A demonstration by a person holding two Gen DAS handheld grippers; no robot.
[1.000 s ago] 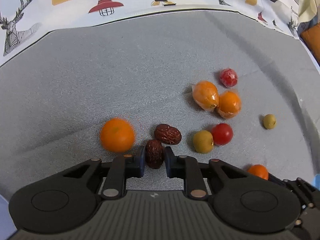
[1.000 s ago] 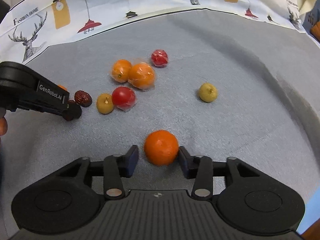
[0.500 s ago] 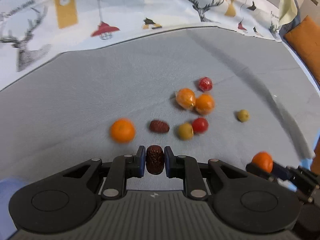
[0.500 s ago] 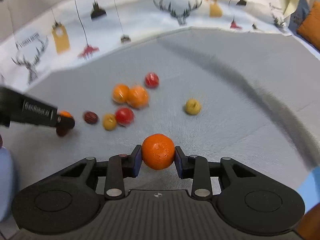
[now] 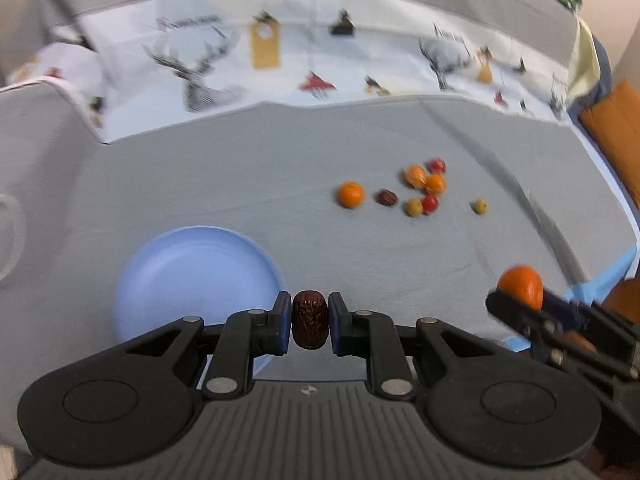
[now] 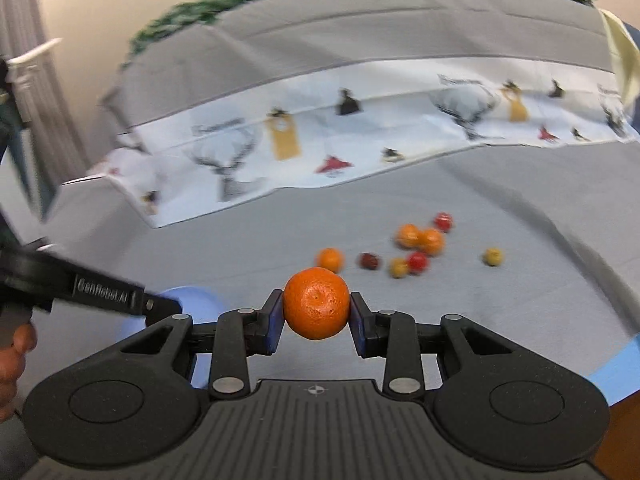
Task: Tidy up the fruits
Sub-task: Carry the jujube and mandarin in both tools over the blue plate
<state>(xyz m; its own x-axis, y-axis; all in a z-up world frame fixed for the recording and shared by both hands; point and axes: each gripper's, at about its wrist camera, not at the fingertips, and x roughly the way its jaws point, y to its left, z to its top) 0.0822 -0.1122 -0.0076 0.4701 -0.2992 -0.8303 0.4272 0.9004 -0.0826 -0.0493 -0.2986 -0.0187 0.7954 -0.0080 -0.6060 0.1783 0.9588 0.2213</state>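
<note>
Right wrist view shows "GenRobot.AI" printed, blurred, on the side of the left tool [image 6: 170,307]. The right tool [image 6: 316,309] pinches a tangerine [image 6: 316,303] between its blue pads, lifted above the grey tabletop [image 6: 500,320]. The left tool [image 5: 310,318] is pressed onto a dark red date [image 5: 310,319], held just off the near right rim of a blue plate [image 5: 192,276] with nothing on it. The other fruits [image 5: 416,192] lie clustered toward the far right of the tabletop.
</note>
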